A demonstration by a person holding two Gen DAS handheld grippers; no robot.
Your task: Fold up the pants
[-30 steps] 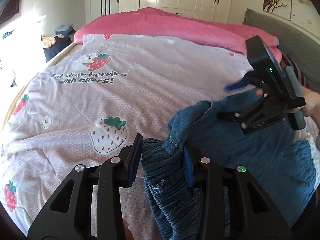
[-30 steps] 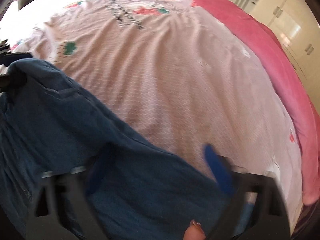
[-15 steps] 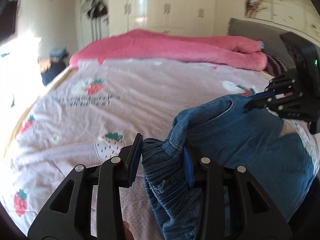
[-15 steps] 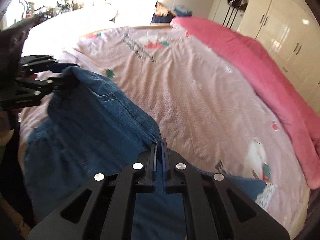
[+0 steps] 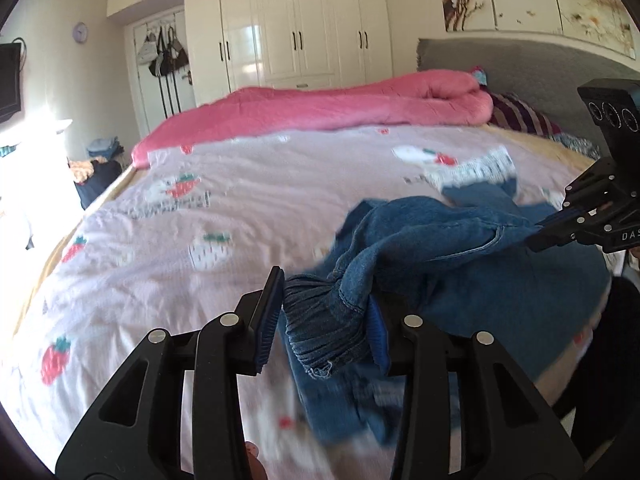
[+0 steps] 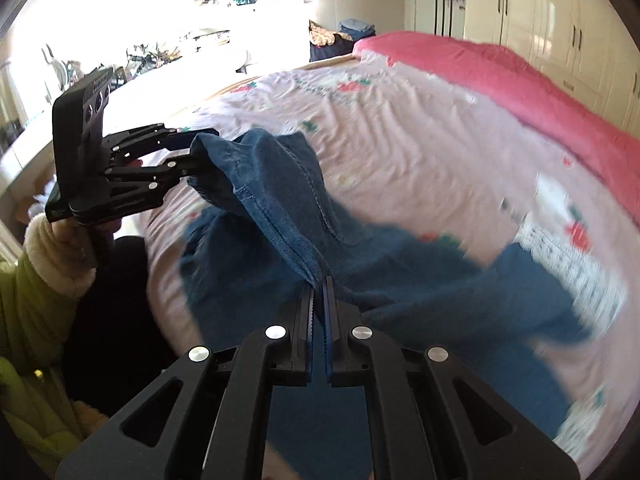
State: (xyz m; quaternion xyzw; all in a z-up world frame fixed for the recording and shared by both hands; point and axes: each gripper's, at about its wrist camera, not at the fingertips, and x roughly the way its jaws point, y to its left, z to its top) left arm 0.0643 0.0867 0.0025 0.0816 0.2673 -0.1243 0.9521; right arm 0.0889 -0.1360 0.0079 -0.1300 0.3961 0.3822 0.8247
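Observation:
Blue denim pants hang lifted above the pink strawberry bedspread. My left gripper is shut on the bunched elastic waistband at one end. My right gripper is shut on the waistband edge at the other end; it shows at the right of the left wrist view. The waistband stretches between the two grippers. In the right wrist view the left gripper holds the far corner and the pants drape down onto the bed.
A rolled pink duvet lies along the far side of the bed. A grey headboard and striped pillow are at right. White wardrobes stand behind. A white lace-trimmed cloth lies by the pants.
The right gripper closed on the waistband edge. Both grippers then rose, lifting the waistband off the bed and pulling it taut between them.

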